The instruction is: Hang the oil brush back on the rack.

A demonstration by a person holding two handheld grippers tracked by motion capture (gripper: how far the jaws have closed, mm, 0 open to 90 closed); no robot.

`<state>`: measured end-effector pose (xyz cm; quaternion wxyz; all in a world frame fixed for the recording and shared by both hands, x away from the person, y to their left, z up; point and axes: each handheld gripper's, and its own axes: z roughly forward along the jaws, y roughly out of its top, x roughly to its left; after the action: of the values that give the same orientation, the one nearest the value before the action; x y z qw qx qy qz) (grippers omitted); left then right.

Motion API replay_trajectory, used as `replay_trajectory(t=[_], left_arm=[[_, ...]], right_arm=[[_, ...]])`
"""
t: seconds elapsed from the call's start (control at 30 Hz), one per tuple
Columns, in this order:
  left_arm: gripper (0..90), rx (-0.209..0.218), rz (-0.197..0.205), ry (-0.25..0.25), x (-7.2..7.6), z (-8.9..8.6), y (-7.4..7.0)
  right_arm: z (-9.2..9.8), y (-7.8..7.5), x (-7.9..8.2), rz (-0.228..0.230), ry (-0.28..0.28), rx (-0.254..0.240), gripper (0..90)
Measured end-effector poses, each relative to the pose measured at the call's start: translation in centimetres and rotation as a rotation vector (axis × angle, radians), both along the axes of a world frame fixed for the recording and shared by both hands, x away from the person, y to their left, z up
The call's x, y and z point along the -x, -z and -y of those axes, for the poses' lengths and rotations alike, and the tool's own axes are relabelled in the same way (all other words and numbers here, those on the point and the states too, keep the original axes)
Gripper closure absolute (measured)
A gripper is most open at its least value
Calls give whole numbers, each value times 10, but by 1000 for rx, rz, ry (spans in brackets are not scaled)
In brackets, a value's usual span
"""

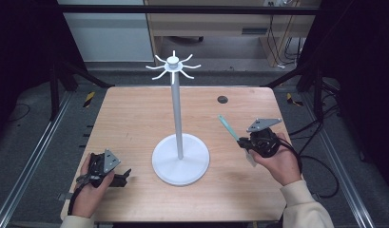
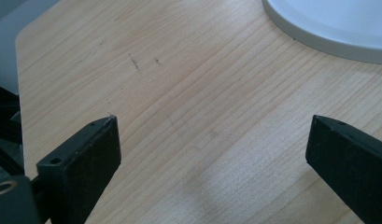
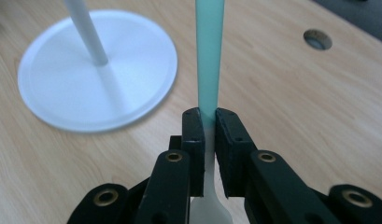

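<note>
On the wooden table (image 1: 135, 118), the right gripper (image 3: 206, 122) clamps a turquoise-handled utensil (image 3: 210, 56) near the white stand (image 1: 178, 142); the left gripper (image 2: 212, 149) rests with jaws apart.

Even overhead light, dark surroundings; soft shadows on table (image 1: 135, 118); near fingers (image 3: 198, 135) blurred.

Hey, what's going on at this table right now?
A person works with tongs in each hand. The right tongs are shut on a utensil with a teal handle, held off the wooden table beside a white hook stand. The left tongs are open with nothing between the jaws, low over the table near the stand's base.
</note>
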<state>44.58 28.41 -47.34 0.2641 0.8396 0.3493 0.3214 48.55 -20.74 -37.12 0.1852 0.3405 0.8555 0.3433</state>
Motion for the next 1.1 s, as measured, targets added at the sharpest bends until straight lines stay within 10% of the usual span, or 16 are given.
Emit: replay_trajectory(t=[0.5, 1.1], left_arm=[[28, 4, 6, -9, 0, -2, 0], [27, 10, 14, -6, 0, -1, -2]], right_arm=[[-29, -22, -8, 119, 9, -163, 824], [-40, -38, 17, 196, -8, -229, 824]])
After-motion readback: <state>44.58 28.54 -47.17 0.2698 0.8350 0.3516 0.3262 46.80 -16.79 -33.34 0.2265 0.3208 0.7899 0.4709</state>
